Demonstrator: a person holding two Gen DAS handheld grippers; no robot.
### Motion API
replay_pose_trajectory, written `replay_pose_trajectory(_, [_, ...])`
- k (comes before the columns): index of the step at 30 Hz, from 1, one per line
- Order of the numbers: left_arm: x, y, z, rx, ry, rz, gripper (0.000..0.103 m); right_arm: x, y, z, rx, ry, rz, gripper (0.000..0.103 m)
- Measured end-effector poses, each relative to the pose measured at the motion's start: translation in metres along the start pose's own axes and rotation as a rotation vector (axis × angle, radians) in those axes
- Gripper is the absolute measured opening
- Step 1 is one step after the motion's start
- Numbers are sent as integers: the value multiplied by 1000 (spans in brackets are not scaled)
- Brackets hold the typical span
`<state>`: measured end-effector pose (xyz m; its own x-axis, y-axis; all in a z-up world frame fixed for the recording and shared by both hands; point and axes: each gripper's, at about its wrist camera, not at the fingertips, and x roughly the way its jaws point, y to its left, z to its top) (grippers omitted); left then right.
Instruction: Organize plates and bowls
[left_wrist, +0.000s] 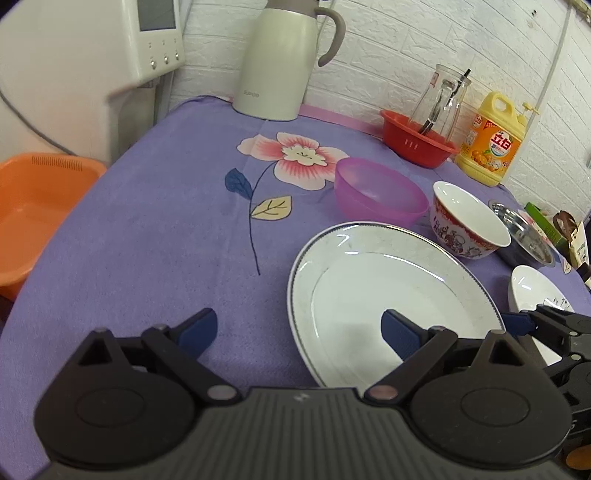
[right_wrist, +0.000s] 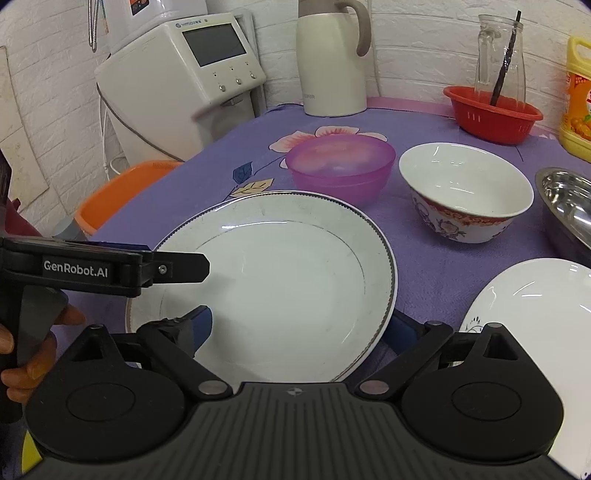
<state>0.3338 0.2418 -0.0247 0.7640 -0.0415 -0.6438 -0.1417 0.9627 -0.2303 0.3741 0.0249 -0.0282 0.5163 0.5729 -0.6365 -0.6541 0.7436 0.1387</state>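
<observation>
A large white plate (left_wrist: 391, 295) with a dark rim line lies on the purple cloth; it also shows in the right wrist view (right_wrist: 288, 280). My left gripper (left_wrist: 299, 328) is open, its right finger over the plate's left side and its left finger over the cloth. My right gripper (right_wrist: 299, 325) is open, straddling the plate's near right rim. Behind the plate stand a purple plastic bowl (left_wrist: 380, 192) (right_wrist: 340, 166), a white patterned ceramic bowl (left_wrist: 469, 221) (right_wrist: 465, 192) and a steel bowl (left_wrist: 528, 236) (right_wrist: 569, 206). A second white plate (left_wrist: 535, 291) (right_wrist: 532, 310) lies at the right.
At the back stand a cream thermos jug (left_wrist: 284, 59), a red basket (left_wrist: 417, 140) with a glass carafe (left_wrist: 443, 96), and a yellow detergent bottle (left_wrist: 491, 140). An orange basin (left_wrist: 33, 206) and a white appliance (right_wrist: 177, 81) are off the table's left edge.
</observation>
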Motion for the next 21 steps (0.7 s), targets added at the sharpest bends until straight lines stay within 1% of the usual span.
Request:
replay_pose_trajectory(3, [4, -5, 2, 33, 6, 4, 94, 3, 2, -2, -38, 0, -8, 103])
replay_pose_trajectory(5, [6, -7, 3, 39, 10, -1, 94, 9, 11, -4, -110, 20, -55, 103])
replay_pose_trajectory(10, [8, -11, 3, 78, 20, -27, 94, 9, 7, -4, -104, 18, -47, 103])
replay_pose_trajectory(12, [9, -16, 3, 107, 24, -46, 87, 9, 8, -4, -103, 20, -44, 103])
replay_pose_trajectory(13, [10, -19, 3, 131, 26, -55, 81, 9, 9, -4, -102, 21, -39, 103])
replay_pose_trajectory(14, [11, -22, 2, 154, 29, -63, 77, 9, 9, -4, -101, 20, -34, 103])
replay_pose_trajectory(15, [11, -25, 2, 175, 31, -68, 74, 9, 9, -5, -101, 18, -30, 103])
replay_pose_trajectory(16, [12, -29, 1, 197, 33, -68, 72, 9, 9, -5, -101, 16, -26, 103])
replay_pose_trajectory(18, [13, -33, 2, 210, 36, -44, 72, 9, 10, -5, -102, 14, -31, 103])
replay_pose_trajectory(21, [14, -34, 7, 170, 46, -28, 72, 10, 12, -2, -89, 25, -50, 103])
